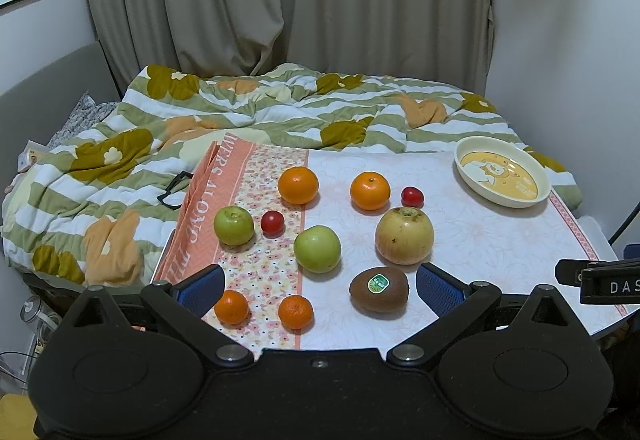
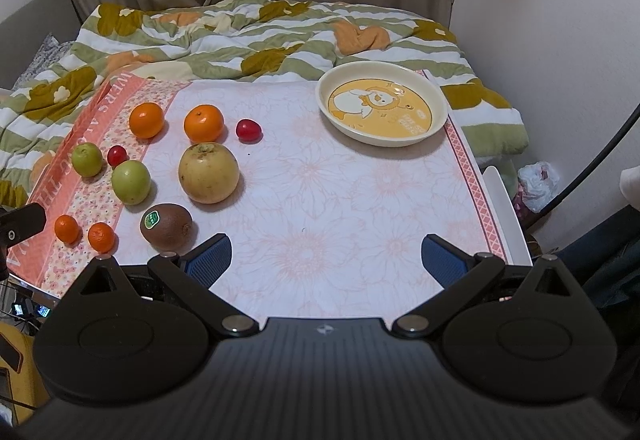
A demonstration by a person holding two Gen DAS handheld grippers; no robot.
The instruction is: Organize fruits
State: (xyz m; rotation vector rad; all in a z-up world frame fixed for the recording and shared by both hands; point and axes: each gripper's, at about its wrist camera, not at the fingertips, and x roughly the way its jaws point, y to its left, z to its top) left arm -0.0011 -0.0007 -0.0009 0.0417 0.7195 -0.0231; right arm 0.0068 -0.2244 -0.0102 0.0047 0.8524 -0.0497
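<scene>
Ten fruits lie loose on the patterned tablecloth, all on its left half. Nearest the grippers is the kiwi, sticker up; just beyond it is the large yellow-green fruit, probably a pear or guava. Two green apples sit to its left with a cherry tomato between them. Two oranges and a second cherry tomato form the far row; two small mandarins lie at the near left edge.

The cream dish with a cartoon print stands empty at the far right corner, well apart from the fruit; likely the destination.

Handling, as judged: everything is round and will roll if nudged. The kiwi looks soft and fuzzy; take it across its short middle, lightly. The tomatoes are small, slick and easily burst. The apples and oranges look firm; grip at the widest girth. The large fruit looks heaviest.

The left gripper hangs low over the near edge, fingers spread wide and empty, the kiwi and one mandarin between them in view. The right gripper is likewise spread wide over bare cloth, holding nothing.

A rumpled floral quilt lies behind the table.
</scene>
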